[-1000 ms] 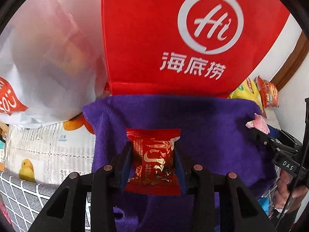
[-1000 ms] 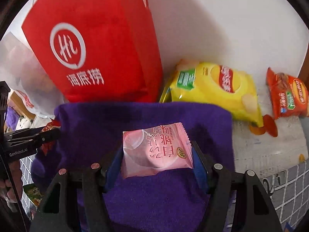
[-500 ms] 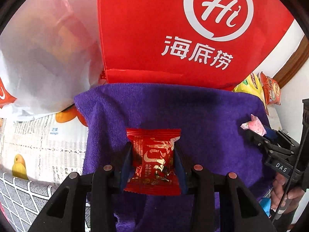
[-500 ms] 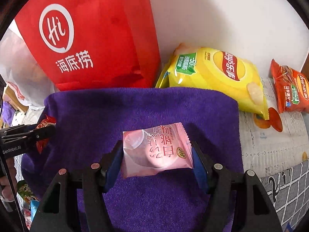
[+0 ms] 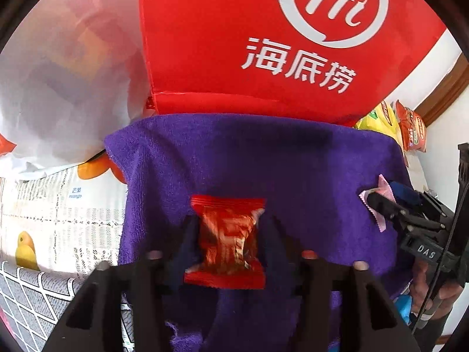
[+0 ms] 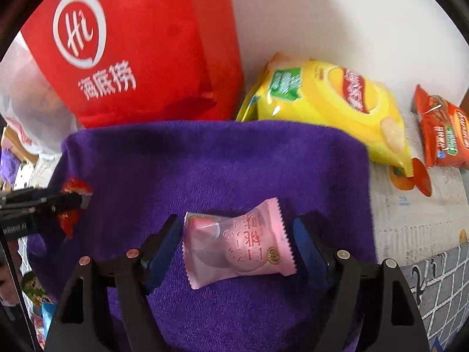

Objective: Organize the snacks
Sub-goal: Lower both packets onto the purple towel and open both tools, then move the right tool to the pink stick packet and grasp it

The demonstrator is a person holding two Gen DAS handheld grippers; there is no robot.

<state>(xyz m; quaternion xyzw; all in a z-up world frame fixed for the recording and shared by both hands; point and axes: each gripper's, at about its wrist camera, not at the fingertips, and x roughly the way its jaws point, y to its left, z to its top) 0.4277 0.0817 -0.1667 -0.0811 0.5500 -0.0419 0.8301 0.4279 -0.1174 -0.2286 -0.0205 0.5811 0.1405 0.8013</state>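
**Both grippers letting go of candies on the purple towel**

Left gripper (image 5: 227,234): jaws opening, red candy packet (image 5: 227,243) between them. The frame is motion-blurred here, but gaps show on both sides of the wrapper, so the pads no longer press it. Packet sits on the purple towel (image 5: 263,158), on its left part.

Right gripper (image 6: 237,243): jaws opening too, spread wide. Pink candy packet (image 6: 239,243) lies tilted between the blue pads (image 6: 304,243), clear of both (daylight on each side). It rests on the towel, towards the right part.

From the left wrist view the right gripper comes in from the right edge, a corner of pink wrapper poking past its tip. From the right wrist view the left gripper comes in from the left edge with red wrapper at its tip. The two candies are well apart on the same towel.

Surroundings:
- red bag (image 6: 140,52) with white logo and Chinese lettering stands just behind the towel's far edge
- translucent white plastic bag (image 5: 67,67) to its left
- yellow chip bag (image 6: 328,108) lies right of the red bag, against the white wall, touching or just beside the towel's far right corner
- orange snack packet (image 6: 442,135) further right, apart from the chip bag
- fruit-print paper (image 5: 58,205) covers the surface under the towel
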